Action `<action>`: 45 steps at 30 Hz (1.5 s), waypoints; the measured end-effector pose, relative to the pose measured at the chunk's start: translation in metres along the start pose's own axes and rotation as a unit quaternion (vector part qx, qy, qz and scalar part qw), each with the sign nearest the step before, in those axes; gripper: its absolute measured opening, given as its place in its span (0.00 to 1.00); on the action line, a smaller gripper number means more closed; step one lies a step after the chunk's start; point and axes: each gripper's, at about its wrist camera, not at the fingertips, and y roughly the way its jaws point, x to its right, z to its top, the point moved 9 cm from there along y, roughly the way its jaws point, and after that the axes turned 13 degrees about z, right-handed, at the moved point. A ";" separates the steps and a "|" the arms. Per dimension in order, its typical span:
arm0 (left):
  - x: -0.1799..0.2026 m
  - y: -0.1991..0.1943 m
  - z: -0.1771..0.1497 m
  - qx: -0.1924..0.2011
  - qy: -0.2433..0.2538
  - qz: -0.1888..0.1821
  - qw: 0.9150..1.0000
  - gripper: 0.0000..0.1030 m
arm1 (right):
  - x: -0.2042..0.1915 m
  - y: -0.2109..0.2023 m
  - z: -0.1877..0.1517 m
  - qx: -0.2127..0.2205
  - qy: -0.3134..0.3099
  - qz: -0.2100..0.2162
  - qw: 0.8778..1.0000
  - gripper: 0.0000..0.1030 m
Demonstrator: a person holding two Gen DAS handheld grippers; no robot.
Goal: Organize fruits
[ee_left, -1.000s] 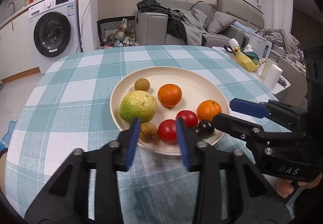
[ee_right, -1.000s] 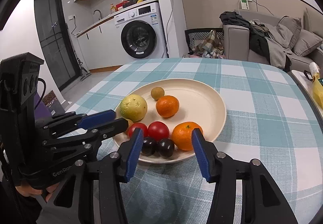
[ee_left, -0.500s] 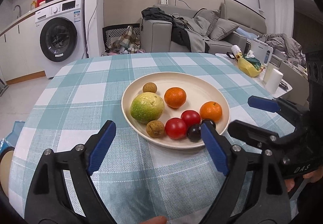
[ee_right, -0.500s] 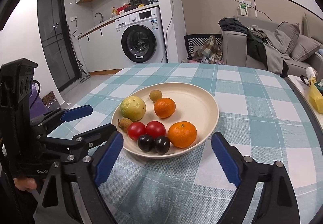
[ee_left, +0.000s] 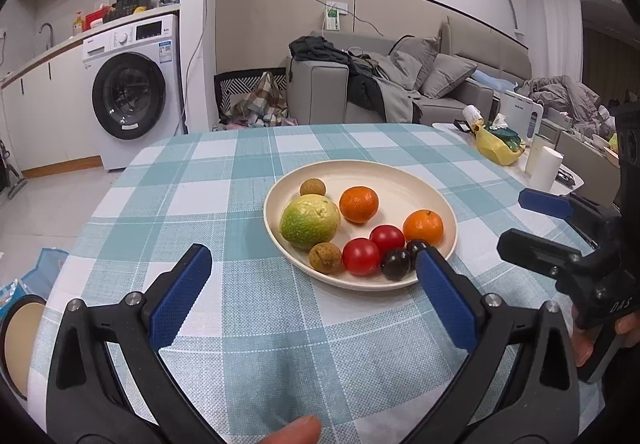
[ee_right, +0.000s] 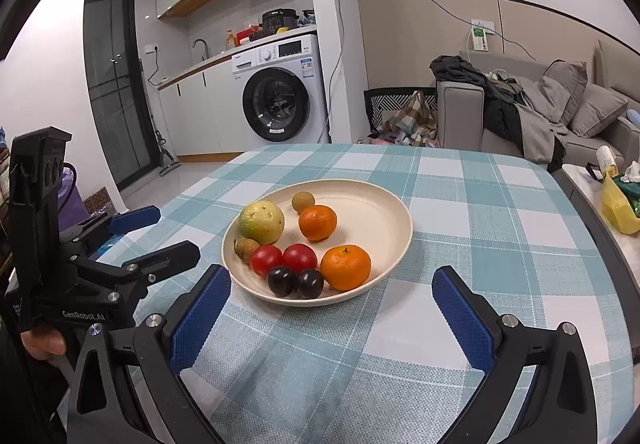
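Both grippers are spread wide with nothing in them, as far as I can see. From the left wrist view, my left gripper (ee_left: 312, 284) hangs over the checked tablecloth (ee_left: 224, 180) with its blue pads (ee_left: 180, 296) far apart, just short of the cream plate (ee_left: 400, 180), whose near rim sits at about 1 o'clock from the gap. On that plate I count a green guava (ee_left: 310, 221) at 9 o'clock, a small brown fruit (ee_left: 312, 187) at 11, one orange (ee_left: 359, 204) near the middle, a second orange (ee_left: 423, 227) at 3, two tomatoes (ee_left: 374, 250) side by side, two dark plums (ee_left: 404, 258) against the near rim, and another brown fruit (ee_left: 325, 257) at 7. The right gripper (ee_left: 536, 220) shows at 3 o'clock of the frame, also parted. From the right wrist view, my right gripper (ee_right: 332, 308) straddles the plate's (ee_right: 380, 204) near edge from just in front, pads (ee_right: 464, 316) wide and touching nothing; the plums (ee_right: 295, 281) lie closest, at 12 o'clock. The left gripper (ee_right: 160, 232) sits at 9 o'clock, fingers apart, beside the plate.
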 end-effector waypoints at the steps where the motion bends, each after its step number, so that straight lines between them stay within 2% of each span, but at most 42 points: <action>1: -0.001 -0.003 0.000 0.005 -0.001 0.001 1.000 0.99 | 0.000 -0.003 0.000 0.004 -0.002 0.000 1.000 1.00; 11: -0.009 -0.021 0.001 0.025 -0.006 0.005 1.000 0.99 | -0.003 -0.023 0.001 0.037 -0.008 0.008 0.999 1.00; 24: -0.013 -0.026 -0.001 0.027 -0.007 0.001 1.000 0.99 | -0.012 -0.024 0.002 0.034 -0.029 0.002 0.999 1.00; 45: -0.009 -0.029 0.000 0.026 -0.006 -0.001 1.000 0.99 | -0.010 -0.022 0.001 0.030 -0.025 0.005 0.999 1.00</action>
